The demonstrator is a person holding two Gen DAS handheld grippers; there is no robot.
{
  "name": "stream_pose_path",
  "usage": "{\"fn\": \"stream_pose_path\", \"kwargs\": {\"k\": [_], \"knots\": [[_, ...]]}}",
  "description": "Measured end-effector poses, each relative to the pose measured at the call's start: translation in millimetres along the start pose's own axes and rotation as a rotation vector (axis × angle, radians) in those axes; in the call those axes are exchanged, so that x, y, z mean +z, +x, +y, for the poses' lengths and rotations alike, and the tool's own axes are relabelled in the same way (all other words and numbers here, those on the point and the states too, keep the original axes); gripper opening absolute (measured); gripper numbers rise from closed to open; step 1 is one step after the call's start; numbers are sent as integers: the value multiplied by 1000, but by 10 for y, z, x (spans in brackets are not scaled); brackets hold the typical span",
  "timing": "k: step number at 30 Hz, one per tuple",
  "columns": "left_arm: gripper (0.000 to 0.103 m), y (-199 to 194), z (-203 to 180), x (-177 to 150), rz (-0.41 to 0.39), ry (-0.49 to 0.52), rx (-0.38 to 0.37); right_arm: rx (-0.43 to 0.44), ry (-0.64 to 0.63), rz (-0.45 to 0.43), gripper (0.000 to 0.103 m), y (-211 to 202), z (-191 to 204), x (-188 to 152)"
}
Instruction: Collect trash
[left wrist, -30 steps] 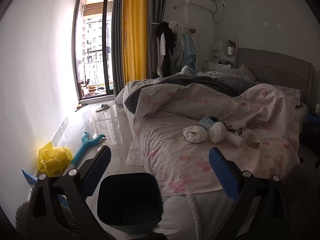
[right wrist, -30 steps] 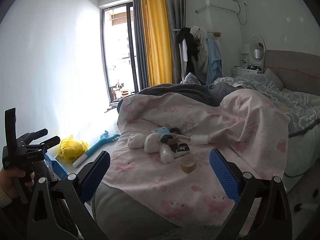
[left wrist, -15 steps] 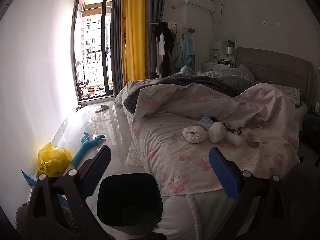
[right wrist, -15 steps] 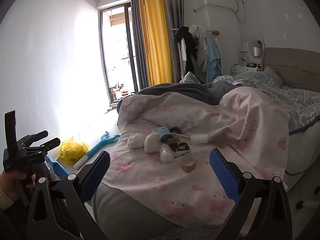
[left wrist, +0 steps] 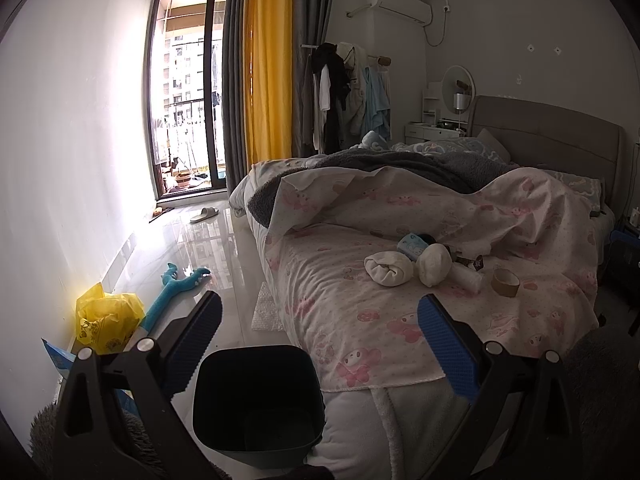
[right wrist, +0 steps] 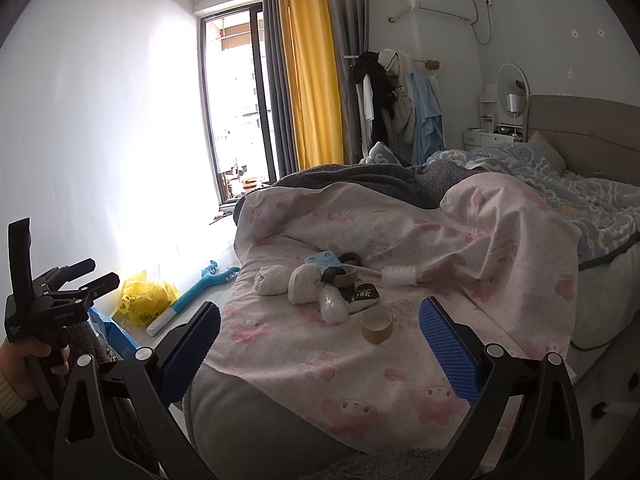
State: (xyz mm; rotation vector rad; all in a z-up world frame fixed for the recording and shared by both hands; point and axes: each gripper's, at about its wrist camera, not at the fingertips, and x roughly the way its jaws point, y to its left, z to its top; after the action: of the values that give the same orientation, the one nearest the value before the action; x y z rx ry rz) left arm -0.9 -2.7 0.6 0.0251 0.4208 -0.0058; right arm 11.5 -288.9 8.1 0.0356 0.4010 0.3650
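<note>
L wrist view: barely drifted vs a sec ago. My left gripper point(left wrist: 320, 330) is wide open w/ nothing in it, bin point(left wrist: 256, 396) right below. R wrist view: right gripper point(right wrist: 320, 330) is also gaping and empty, a bit closer to the trash point(right wrist: 320, 284) on the bed point(right wrist: 360, 380), tape roll point(right wrist: 376, 324) nearest. No pickup yet imo.

Daylit bedroom: bed point(left wrist: 400, 320), glossy floor point(left wrist: 208, 248) (yellow curtain point(left wrist: 268, 72)).
</note>
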Motion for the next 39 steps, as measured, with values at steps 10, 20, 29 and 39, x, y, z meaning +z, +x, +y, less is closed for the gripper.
{"fn": "stream_pose_path", "kwargs": {"k": [10, 20, 29, 39], "knots": [[100, 1, 0, 0, 1, 0, 0, 0, -1, 2, 100, 3, 1, -1], [100, 1, -2, 0, 2, -1, 0, -1, -2, 4, 100, 9, 3, -4], [100, 3, 0, 0, 3, -2, -1, -1, -5, 6, 100, 14, 5, -2], [100, 7, -21, -21, 4, -1, -1, -2, -5, 7, 100, 18, 6, -3]]}}
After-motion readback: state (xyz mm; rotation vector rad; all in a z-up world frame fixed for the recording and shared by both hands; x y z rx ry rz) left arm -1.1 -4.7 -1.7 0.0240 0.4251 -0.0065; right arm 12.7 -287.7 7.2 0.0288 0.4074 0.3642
